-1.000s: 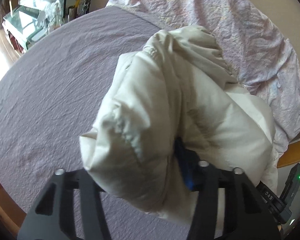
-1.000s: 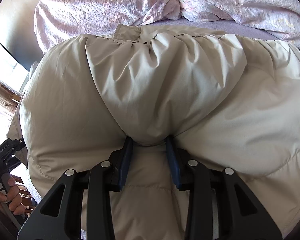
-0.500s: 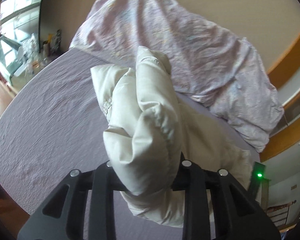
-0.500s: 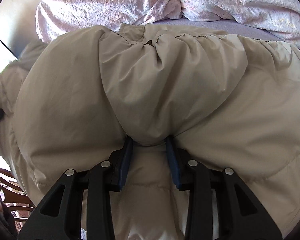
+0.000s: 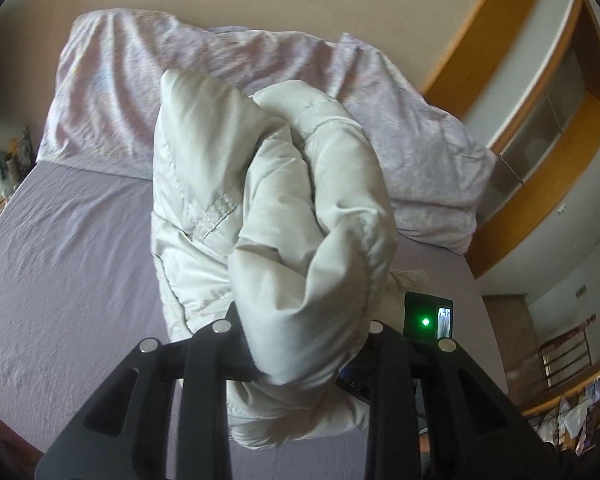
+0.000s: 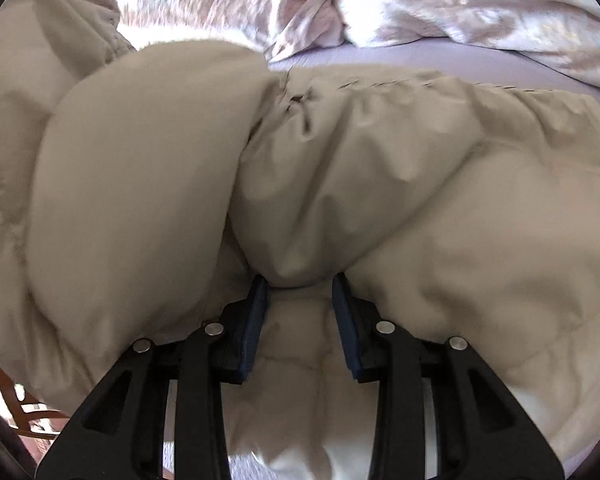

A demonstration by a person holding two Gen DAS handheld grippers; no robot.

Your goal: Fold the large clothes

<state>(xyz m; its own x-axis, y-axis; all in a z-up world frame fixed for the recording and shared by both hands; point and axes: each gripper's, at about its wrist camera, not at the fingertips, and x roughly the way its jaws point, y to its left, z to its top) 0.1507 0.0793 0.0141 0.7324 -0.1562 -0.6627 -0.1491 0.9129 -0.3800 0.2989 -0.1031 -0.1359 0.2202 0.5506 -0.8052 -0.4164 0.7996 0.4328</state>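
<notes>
- Cream padded jacket [image 5: 300, 216] lifted in a thick bunch above lilac bed sheet [image 5: 60, 264]; remainder spread across the bed in the right wrist view, body panel [image 6: 380, 184] close under the lens.
- Left gripper [image 5: 300, 332] clamped on a rolled wad, likely a sleeve or side section; pads hidden behind the fabric, grip judged from bulging cloth between the two black fingers [image 5: 204, 364].
- Right gripper [image 6: 300, 292] pinching a fold of the jacket between blue pads [image 6: 256, 320]; held firm, fabric swelling out above the jaws.
- Risk: slippery shell fabric, bulky fill. Possible slide out of the left grip under the weight of the hanging part, dropping the fold short.
- Risk: wad twisted and doubled in the left grip. Likely to land crumpled rather than flat, leaving trapped air and a lopsided fold.
- Risk: right pinch small against a large garment. Strong pull from the left side liable to drag the whole jacket across the sheet instead of folding over it.
- Risk: rumpled floral duvet [image 5: 400, 128] near the far edge. Possible snag or overlap if laid too far up.
- Right wrist view blurred; hem alignment not verifiable.
</notes>
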